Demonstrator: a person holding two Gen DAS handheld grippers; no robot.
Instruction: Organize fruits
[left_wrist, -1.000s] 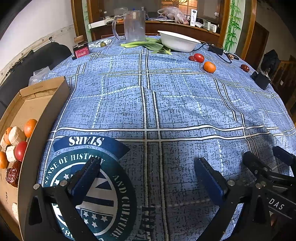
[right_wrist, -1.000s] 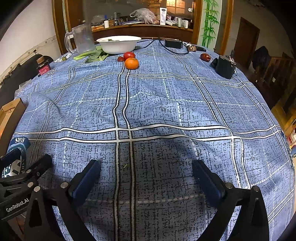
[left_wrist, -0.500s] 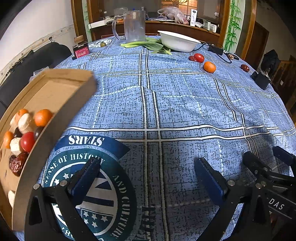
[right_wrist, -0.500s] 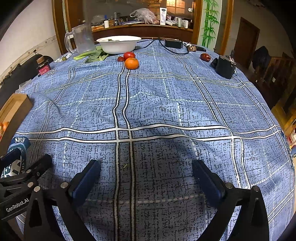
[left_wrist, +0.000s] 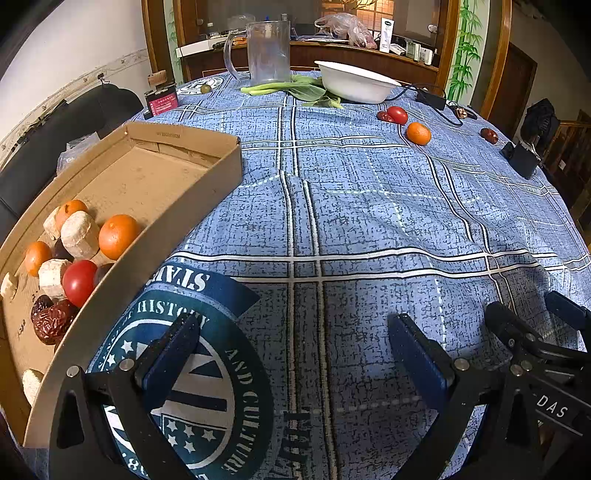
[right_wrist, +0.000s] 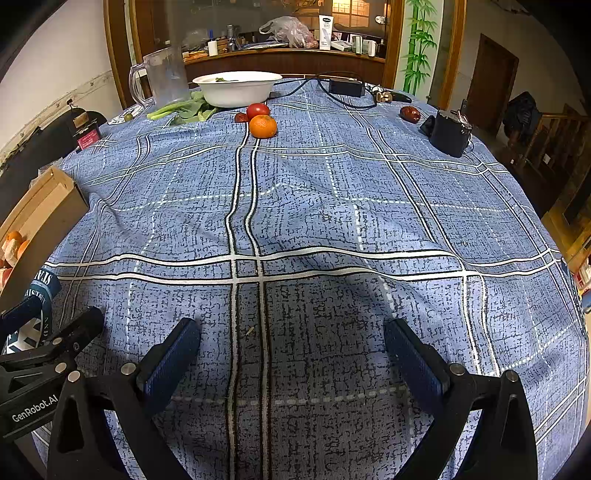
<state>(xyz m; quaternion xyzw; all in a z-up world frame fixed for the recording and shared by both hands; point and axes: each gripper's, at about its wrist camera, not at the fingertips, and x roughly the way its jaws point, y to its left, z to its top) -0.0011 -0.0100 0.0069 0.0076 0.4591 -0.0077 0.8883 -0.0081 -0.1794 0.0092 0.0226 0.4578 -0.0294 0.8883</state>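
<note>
A cardboard box (left_wrist: 177, 206) at the left of the blue tablecloth holds oranges (left_wrist: 117, 236), a tomato (left_wrist: 78, 282), red dates (left_wrist: 50, 323) and pale round cakes (left_wrist: 79, 234). Its corner shows in the right wrist view (right_wrist: 48, 206). Far across the table lie an orange (right_wrist: 262, 126) (left_wrist: 418, 133), a tomato (right_wrist: 258, 110) (left_wrist: 397, 114) and a small date (right_wrist: 241, 117). Another date (right_wrist: 410, 114) lies at the far right. My left gripper (left_wrist: 295, 350) and right gripper (right_wrist: 291, 350) are both open and empty, low over the near cloth.
A white bowl (right_wrist: 238, 88), green leaves (right_wrist: 184, 109) and a clear plastic jug (right_wrist: 164, 79) stand at the far edge. A black power adapter with cable (right_wrist: 345, 86) and a black case (right_wrist: 448, 133) sit at the far right. A small red box (left_wrist: 161, 103) is far left.
The cardboard box has slid onto the table from the left edge, toward the middle, and its fruit shifted with it. Neither gripper has moved.
</note>
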